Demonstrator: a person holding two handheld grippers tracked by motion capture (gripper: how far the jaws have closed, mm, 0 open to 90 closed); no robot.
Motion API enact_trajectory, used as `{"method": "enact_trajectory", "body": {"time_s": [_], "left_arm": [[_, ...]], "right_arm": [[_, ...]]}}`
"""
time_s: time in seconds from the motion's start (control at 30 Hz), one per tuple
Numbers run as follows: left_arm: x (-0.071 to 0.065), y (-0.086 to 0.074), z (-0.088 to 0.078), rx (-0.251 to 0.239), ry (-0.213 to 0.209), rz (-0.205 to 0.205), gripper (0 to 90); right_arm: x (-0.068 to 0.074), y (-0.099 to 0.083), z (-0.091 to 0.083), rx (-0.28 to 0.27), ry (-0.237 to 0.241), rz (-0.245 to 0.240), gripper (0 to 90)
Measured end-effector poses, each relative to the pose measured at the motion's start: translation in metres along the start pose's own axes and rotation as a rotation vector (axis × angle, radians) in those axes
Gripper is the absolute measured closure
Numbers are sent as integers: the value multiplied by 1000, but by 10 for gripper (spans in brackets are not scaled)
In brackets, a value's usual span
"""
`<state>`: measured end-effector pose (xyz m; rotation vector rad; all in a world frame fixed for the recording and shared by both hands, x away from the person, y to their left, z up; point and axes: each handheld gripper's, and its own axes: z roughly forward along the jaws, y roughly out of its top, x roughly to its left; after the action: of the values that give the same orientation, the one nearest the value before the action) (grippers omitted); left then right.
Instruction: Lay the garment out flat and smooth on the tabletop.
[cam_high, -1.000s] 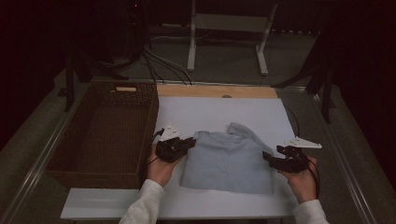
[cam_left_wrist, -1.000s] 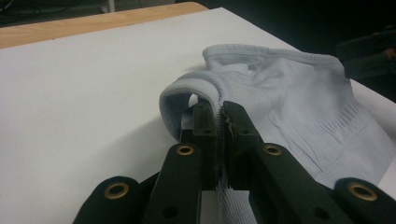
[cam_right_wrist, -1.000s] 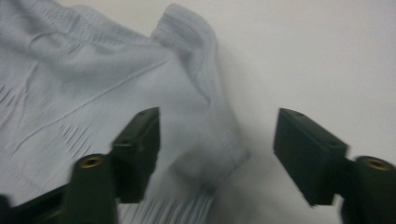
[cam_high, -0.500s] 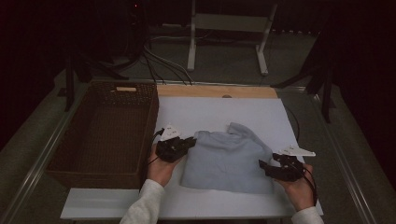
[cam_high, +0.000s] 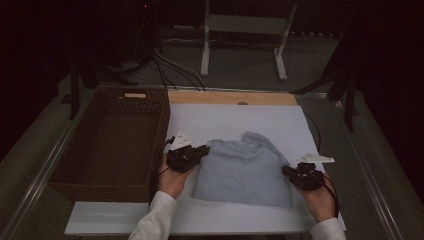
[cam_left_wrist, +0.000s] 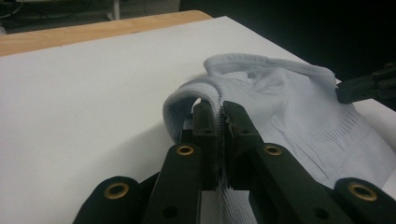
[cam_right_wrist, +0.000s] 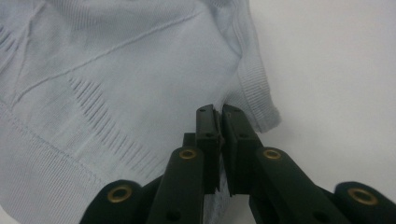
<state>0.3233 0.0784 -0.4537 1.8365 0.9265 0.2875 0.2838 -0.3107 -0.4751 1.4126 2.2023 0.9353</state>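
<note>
A pale blue knit sweater (cam_high: 245, 170) lies folded on the white tabletop (cam_high: 235, 120). My left gripper (cam_high: 205, 149) is at its left edge and shut on a ribbed fold of the cloth; in the left gripper view the jaws (cam_left_wrist: 215, 106) pinch that fold of sweater (cam_left_wrist: 289, 107). My right gripper (cam_high: 286, 171) is at the sweater's right edge. Its jaws have just been closing and now pinch the knit near the ribbed hem, as the right gripper view (cam_right_wrist: 219, 111) shows against the sweater (cam_right_wrist: 116, 70). The right gripper (cam_left_wrist: 369, 86) also appears far off in the left gripper view.
A brown wicker basket (cam_high: 100, 192) stands along the table's left side, close to my left hand. A wooden strip (cam_high: 230, 97) borders the far edge. Beyond it are a white stand (cam_high: 205, 45) and cables on the dark floor.
My right gripper has shifted slightly left and toward the near edge, onto the sweater's right side, and its jaws have closed on the fabric. The left gripper holds still.
</note>
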Motion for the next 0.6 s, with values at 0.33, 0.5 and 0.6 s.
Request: {"method": "enact_trajectory", "body": {"time_s": [0.33, 0.5, 0.6], "left_arm": [[7, 2, -2, -4, 60, -10, 858], [9, 2, 2, -2, 75, -12, 858], [9, 2, 6, 5, 81, -16, 858]], "right_arm": [[-4, 6, -4, -67, -45, 23, 876], [-8, 9, -3, -96, -84, 25, 877], [-10, 10, 1, -95, -93, 29, 877]]}}
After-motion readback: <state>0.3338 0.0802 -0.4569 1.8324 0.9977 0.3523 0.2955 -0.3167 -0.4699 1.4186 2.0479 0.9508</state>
